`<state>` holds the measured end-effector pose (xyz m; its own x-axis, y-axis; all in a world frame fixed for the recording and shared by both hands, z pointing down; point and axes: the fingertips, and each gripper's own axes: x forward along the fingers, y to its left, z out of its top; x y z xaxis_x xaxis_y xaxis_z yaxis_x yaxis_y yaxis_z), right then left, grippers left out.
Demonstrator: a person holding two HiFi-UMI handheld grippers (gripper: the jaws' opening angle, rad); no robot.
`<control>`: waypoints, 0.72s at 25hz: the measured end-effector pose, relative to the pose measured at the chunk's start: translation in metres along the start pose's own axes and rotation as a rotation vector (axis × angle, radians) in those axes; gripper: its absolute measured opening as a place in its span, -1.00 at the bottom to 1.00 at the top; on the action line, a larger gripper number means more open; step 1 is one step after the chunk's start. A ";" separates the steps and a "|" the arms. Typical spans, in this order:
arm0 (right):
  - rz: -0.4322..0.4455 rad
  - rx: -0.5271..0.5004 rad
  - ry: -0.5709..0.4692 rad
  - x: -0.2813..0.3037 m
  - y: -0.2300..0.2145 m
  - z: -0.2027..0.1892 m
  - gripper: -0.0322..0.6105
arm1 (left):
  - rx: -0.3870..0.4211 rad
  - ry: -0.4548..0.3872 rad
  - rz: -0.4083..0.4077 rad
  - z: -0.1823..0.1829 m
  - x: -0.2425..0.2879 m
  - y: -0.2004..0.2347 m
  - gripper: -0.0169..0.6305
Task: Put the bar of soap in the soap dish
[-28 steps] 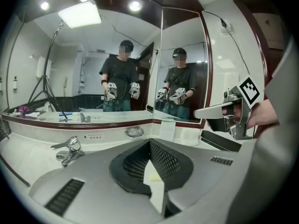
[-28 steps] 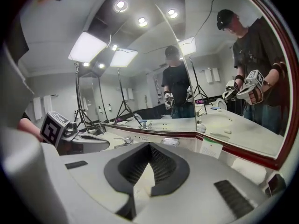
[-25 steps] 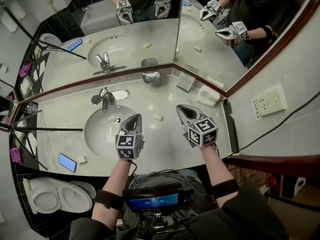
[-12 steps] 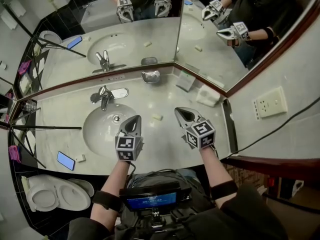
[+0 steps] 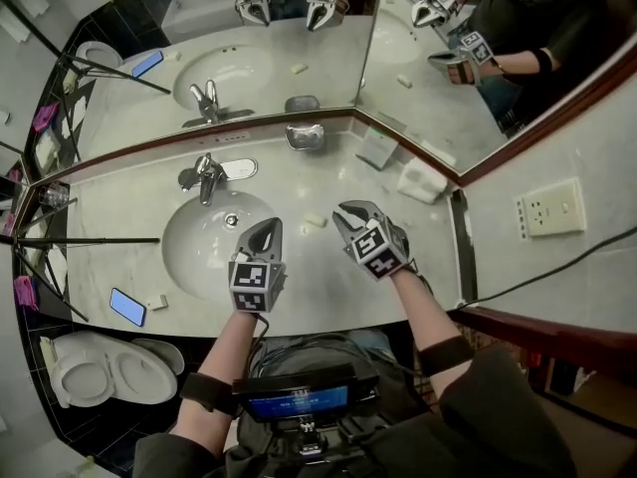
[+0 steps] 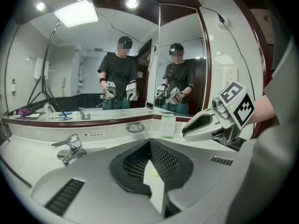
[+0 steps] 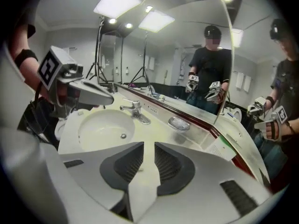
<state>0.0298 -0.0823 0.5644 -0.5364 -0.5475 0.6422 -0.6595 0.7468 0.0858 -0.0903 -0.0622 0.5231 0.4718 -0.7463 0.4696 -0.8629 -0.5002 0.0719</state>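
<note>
The small pale bar of soap [image 5: 315,220] lies on the counter just right of the sink basin [image 5: 204,242]. The metal soap dish [image 5: 305,136] stands at the back by the mirror corner, also visible in the left gripper view [image 6: 135,128] and the right gripper view [image 7: 179,123]. My right gripper [image 5: 350,211] hangs just right of the soap; its jaws [image 7: 149,146] have just been opening, a narrow gap with nothing between them. My left gripper [image 5: 267,229] is shut and empty over the basin's right rim, left of the soap.
A chrome faucet [image 5: 207,175] stands behind the basin. A folded card [image 5: 378,147] and a white box [image 5: 423,179] sit at the back right. A phone [image 5: 127,307] lies at the counter's front left. Tripod legs [image 5: 80,239] cross the left side.
The right gripper has dropped and shifted left toward the soap, rolling as it went, and its jaws have parted slightly. The left gripper has stayed in place.
</note>
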 end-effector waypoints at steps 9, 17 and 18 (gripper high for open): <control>0.182 -0.267 0.319 0.084 0.028 -0.055 -0.20 | -0.034 0.014 0.016 -0.014 0.003 0.008 -0.94; 0.282 -0.305 0.485 0.132 0.044 -0.095 -0.16 | -0.066 0.021 0.038 -0.026 0.000 0.024 -0.94; 0.285 -0.311 0.495 0.136 0.045 -0.099 -0.16 | -0.069 0.023 0.041 -0.028 -0.001 0.026 -0.94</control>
<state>-0.0210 -0.0864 0.7310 -0.3127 -0.1288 0.9411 -0.3046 0.9520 0.0291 -0.1178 -0.0624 0.5492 0.4323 -0.7546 0.4936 -0.8922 -0.4374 0.1127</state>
